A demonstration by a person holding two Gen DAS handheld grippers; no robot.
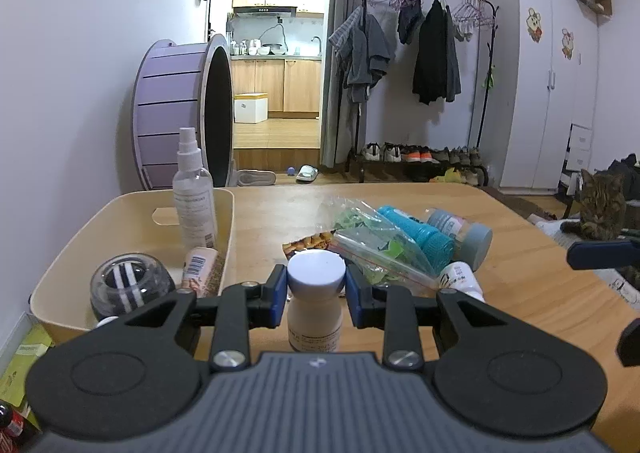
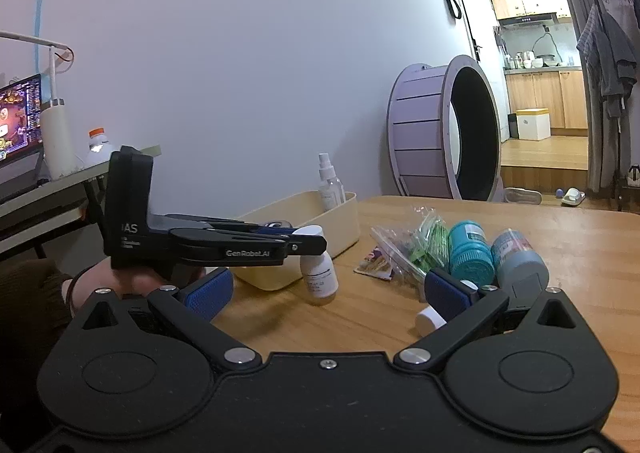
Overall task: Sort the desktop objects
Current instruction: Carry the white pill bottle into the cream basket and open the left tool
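My left gripper (image 1: 316, 295) is shut on a small white bottle (image 1: 315, 305) by its cap, tilted, its base on or just above the wooden table (image 1: 520, 293). The right wrist view shows the same bottle (image 2: 319, 273) beside the cream bin (image 2: 304, 249). The bin (image 1: 100, 229) holds a clear spray bottle (image 1: 193, 193), a dark gyro ball (image 1: 128, 285) and a tube (image 1: 200, 267). My right gripper (image 2: 326, 293) is open and empty, low over the table. A teal bottle (image 2: 470, 253), a grey-blue bottle (image 2: 518, 257), a plastic bag (image 2: 416, 249) and another small white bottle (image 2: 430, 319) lie ahead of it.
A snack packet (image 1: 310, 243) lies under the bag. A purple cat wheel (image 1: 176, 113) stands behind the table. A cat (image 1: 600, 209) sits at the right. A desk with a laptop (image 2: 20, 121) is at the left.
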